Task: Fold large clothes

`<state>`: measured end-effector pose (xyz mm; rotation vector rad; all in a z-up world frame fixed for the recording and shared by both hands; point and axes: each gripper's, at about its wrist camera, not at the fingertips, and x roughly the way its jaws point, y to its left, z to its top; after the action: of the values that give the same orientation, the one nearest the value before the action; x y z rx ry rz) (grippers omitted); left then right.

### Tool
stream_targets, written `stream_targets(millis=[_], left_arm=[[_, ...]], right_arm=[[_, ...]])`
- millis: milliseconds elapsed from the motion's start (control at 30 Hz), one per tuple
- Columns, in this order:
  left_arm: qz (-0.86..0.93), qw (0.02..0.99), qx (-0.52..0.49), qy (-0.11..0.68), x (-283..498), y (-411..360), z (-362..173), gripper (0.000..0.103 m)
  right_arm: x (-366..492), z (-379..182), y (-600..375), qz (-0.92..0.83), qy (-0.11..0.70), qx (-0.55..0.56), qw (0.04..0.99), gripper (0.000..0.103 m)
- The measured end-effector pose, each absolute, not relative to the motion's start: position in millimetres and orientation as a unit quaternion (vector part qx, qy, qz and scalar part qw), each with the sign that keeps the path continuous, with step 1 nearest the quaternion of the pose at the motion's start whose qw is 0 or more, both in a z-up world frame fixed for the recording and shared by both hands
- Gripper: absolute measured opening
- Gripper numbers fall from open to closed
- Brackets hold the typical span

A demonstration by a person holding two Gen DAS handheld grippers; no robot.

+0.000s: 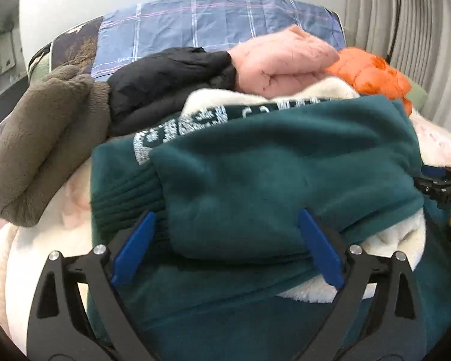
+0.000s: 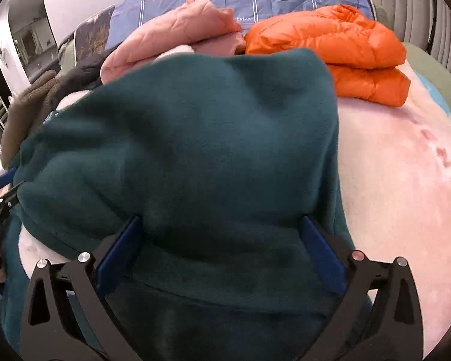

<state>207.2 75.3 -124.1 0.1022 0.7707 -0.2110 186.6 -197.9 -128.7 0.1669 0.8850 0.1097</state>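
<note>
A dark green fleece sweatshirt [image 1: 270, 165] with white lettering and a white fleecy lining lies folded over on the bed; it fills the right wrist view [image 2: 195, 150] too. My left gripper [image 1: 227, 219] is open, its blue fingers [image 1: 135, 249] set wide on either side of a folded green layer near the ribbed cuff. My right gripper [image 2: 222, 222] is open too, its blue fingers [image 2: 321, 255] straddling the green fold. The right gripper's black body shows at the right edge of the left wrist view [image 1: 448, 189].
Folded clothes lie behind: an orange puffer jacket [image 2: 339, 51], a pink quilted jacket [image 2: 177, 33], a black garment [image 1: 165, 87] and a brown fleece [image 1: 45, 138]. A pale pink blanket [image 2: 400, 186] covers the bed; a blue checked pillow [image 1: 210, 24] is at the back.
</note>
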Motion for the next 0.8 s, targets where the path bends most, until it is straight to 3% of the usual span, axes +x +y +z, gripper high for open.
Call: stream_targets(millis=[267,333,400,433,567,667,800], left_arm=[[-0.091,0.923,0.038,0.371,122,137,-103,0.096],[-0.09,0.916,0.012,0.391,102,162,-112,0.096],[-0.107,0.904,-0.028,0.413,81,185,-124,0.096],[-0.128,0.897,-0.051,0.42,68,193,-129,0.096],[-0.191,0.88,-0.044,0.432,34,186,-140,0.096],[-0.2,0.874,0.011,0.444,17,164,-151,0.097],[-0.21,0.872,-0.048,0.439,6,175,-153,0.096]], right_arm=[[84,-94,-258,0.047,0.385,0.082,0.918,0.094],[62,-105,-284,0.045,0.399,0.113,0.909,0.08],[40,-123,-308,0.064,0.425,0.17,0.887,0.042],[31,-130,-315,0.071,0.432,0.191,0.879,0.037],[-4,-149,-315,0.102,0.432,0.225,0.867,0.037],[-22,-150,-310,0.114,0.427,0.236,0.865,0.045],[-52,-146,-300,0.129,0.423,0.229,0.867,0.053]])
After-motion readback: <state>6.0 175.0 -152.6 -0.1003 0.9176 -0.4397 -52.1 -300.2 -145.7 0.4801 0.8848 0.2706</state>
